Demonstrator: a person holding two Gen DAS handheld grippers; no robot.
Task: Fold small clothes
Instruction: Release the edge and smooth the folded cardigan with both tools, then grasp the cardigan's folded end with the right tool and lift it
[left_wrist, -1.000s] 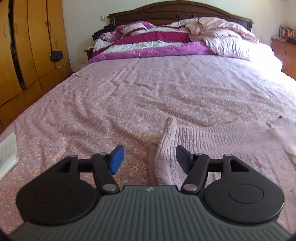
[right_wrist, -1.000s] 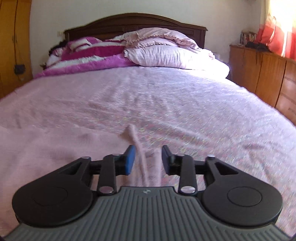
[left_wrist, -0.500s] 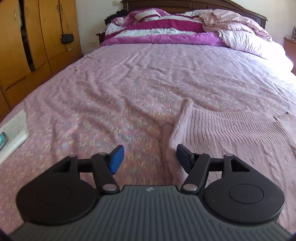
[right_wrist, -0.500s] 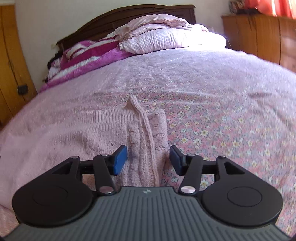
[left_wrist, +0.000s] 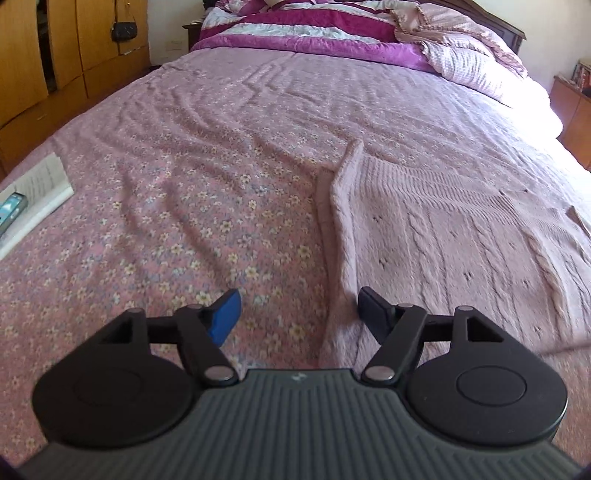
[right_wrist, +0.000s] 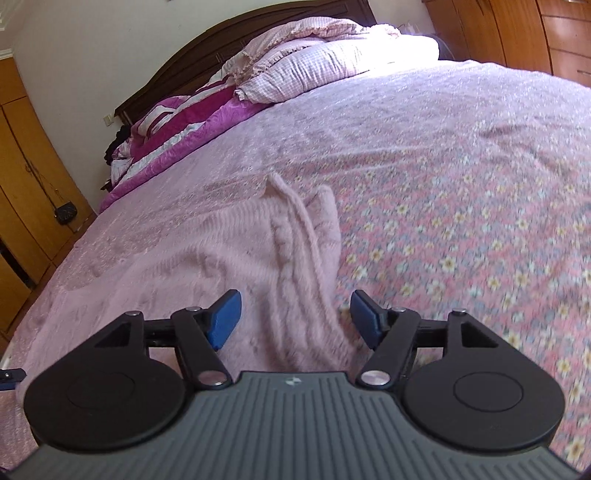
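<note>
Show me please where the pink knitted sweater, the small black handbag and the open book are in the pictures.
pink knitted sweater (left_wrist: 461, 236): left wrist view, on its cable-knit front.
small black handbag (left_wrist: 125, 31): left wrist view, on the bag's body, hanging at the wardrobe.
open book (left_wrist: 40, 186): left wrist view, on its printed page.

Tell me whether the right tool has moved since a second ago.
Yes. The right tool has rolled: the headboard now slants. Its jaws have just been opening around the sweater's folded edge.

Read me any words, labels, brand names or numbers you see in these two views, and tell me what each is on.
No text can be read in either view.
Open book at the bed's left edge: printed lines, too small and blurred.
Grey gripper body: a small light emblem, no letters legible.
Pink knit sweater, floral bedspread: no text.
</note>
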